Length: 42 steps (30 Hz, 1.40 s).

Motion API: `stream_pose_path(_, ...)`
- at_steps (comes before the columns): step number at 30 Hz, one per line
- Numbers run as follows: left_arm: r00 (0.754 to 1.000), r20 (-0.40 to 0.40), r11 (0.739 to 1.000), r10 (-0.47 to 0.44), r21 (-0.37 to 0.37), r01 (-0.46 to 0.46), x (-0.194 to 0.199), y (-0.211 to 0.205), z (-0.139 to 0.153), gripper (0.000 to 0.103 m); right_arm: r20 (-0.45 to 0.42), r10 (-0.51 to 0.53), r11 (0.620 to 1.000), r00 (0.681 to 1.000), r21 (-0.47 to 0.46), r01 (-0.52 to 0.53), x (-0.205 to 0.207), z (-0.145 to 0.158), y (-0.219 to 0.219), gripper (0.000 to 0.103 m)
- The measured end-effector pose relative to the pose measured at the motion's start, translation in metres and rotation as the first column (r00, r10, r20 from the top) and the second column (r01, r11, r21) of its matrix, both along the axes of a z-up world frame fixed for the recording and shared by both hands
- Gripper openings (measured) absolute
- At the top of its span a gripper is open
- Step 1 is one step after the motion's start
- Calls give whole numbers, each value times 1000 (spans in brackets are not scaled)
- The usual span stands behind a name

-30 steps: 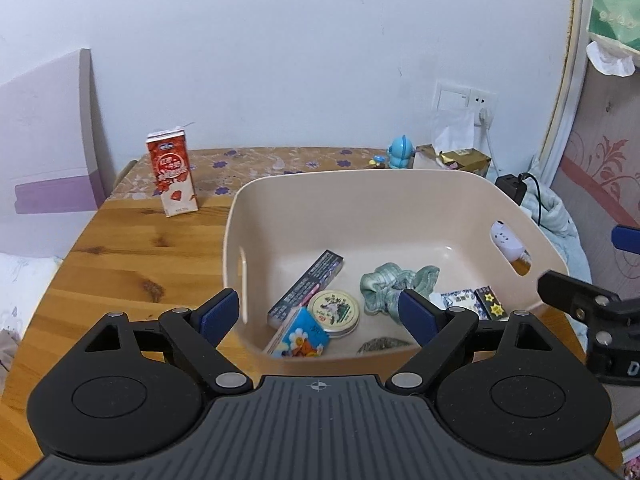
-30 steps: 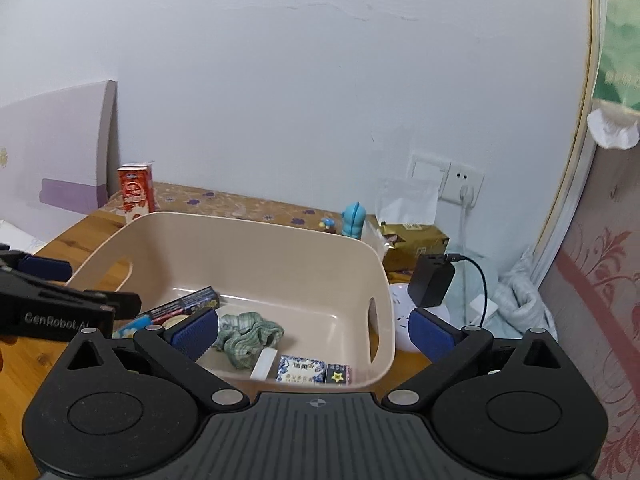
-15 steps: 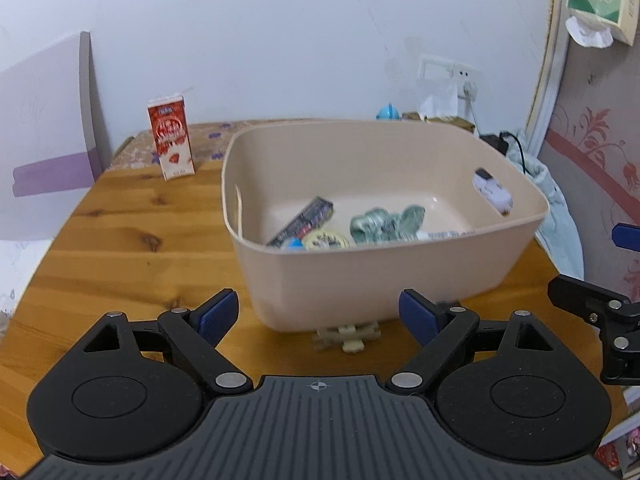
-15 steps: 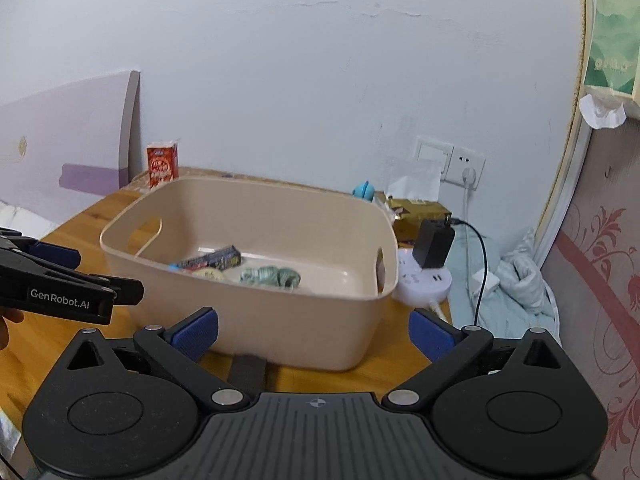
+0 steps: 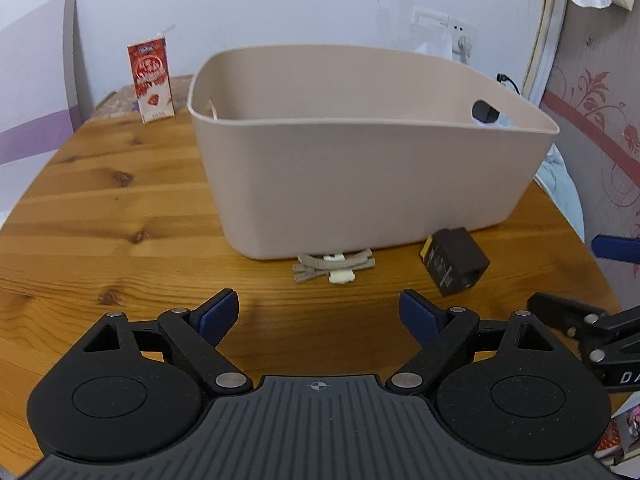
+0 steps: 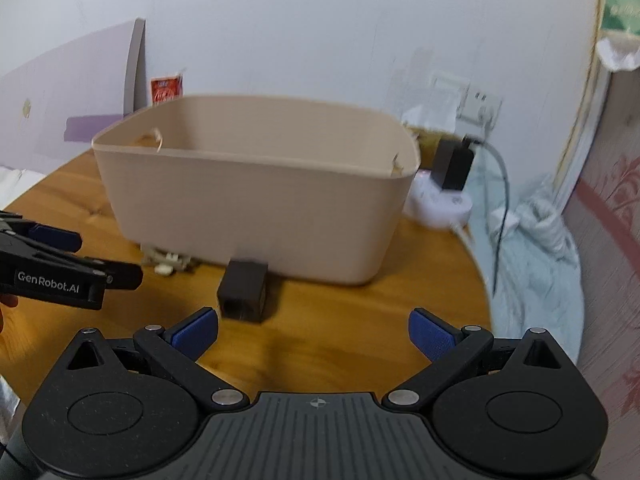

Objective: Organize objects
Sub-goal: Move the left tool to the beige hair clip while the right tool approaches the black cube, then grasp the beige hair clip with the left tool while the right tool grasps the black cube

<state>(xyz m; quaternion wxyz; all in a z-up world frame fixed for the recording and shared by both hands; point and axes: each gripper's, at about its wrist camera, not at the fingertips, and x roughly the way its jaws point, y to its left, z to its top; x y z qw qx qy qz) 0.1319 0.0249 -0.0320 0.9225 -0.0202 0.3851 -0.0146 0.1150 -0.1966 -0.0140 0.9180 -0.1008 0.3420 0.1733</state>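
Wooden table (image 5: 100, 216), beige bin (image 5: 360, 176) — small black box (image 6: 243, 295) just ahead of right tool (image 6: 314, 334), spread, empty — left tool (image 5: 318, 314) spread.

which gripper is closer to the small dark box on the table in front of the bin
Right, by the look of it. The small dark box lies just beyond the right gripper, near its left pad. From the left gripper it sits further off, ahead and to the right.

Bin (image 5: 360, 184) on table (image 5: 100, 216), carton (image 5: 150, 75) behind at left. Hair clip (image 5: 334, 266) and small box (image 5: 454, 266) in front, box to the right.
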Motion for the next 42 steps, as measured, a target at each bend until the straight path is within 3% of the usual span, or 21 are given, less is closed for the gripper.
stream_pose_path(15,1000,1,1000,-9,6,9,25,-8,-28,89,-89,29,999,996,29,-27,21,-38,11,103)
stream_pose_path(35,993,40,992,112,53,-114,47,-21,-33,89,-38,59,997,998,51,-57,54,-55,31,103)
stream_pose_path(37,991,46,990,126,56,-128,46,-21,-33,86,-32,50,997,998,52,-49,56,-56,32,103)
stream_pose_path(40,986,53,985,161,54,-163,45,-20,-31,75,-25,44,998,999,56,-43,55,-56,32,100)
stream_pose_path(42,984,58,984,170,47,-173,43,-18,-29,60,-18,47,997,999,57,-46,53,-55,33,88)
